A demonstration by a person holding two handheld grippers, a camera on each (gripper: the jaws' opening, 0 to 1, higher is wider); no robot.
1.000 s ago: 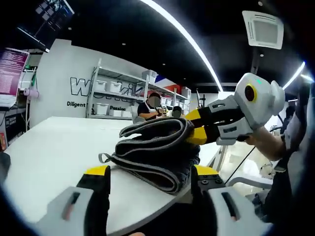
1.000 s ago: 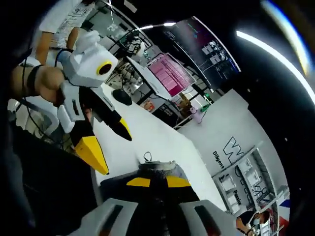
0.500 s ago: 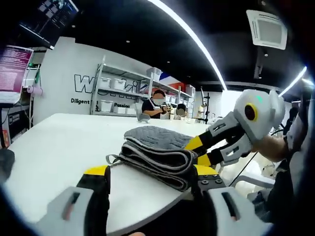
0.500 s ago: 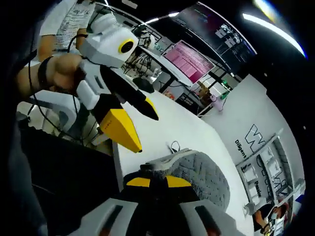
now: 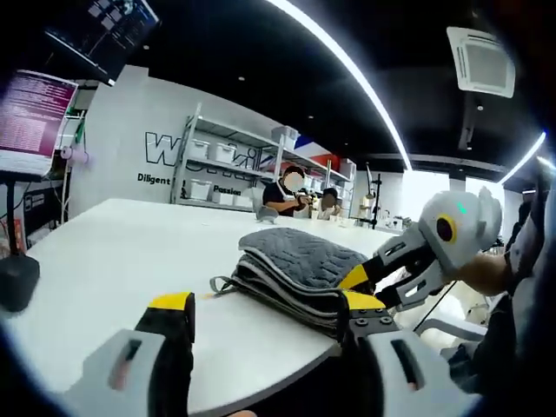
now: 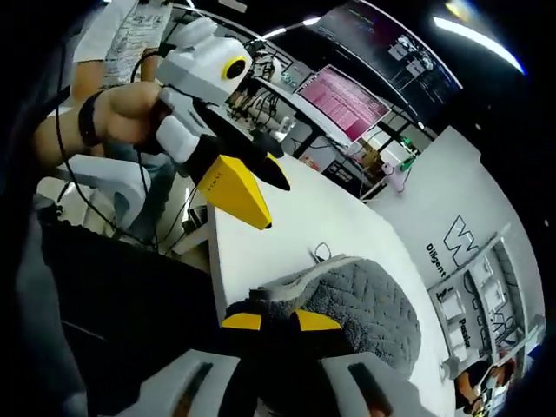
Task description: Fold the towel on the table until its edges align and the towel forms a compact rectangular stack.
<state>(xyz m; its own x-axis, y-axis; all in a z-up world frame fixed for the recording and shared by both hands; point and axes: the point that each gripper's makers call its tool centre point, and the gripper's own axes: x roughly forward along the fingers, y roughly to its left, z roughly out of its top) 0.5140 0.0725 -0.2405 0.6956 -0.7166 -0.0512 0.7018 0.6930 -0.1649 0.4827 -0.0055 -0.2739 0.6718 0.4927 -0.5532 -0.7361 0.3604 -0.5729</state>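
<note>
Left gripper view: grey quilted towel, folded into a layered stack with pale edge binding and a small hanging loop, lies flat on the white table near its near edge. Left gripper, yellow-tipped, jaws well apart on either side of the stack's near edge, clamping nothing. Right gripper enters from the right, held in a hand; its yellow tips sit at the towel's right edge, folds pinched between them. A dark object rests on the table at far left. Behind: white shelving with bins and seated people.

Right gripper view: same towel seen from its edge, quilted top face running away from the camera. Right gripper has its yellow tips close together, clamped on the towel's near edge. Left gripper shows here from outside, held in a hand above the table corner, jaws spread, clear of the towel. A pink-lit monitor stands beyond the table.
</note>
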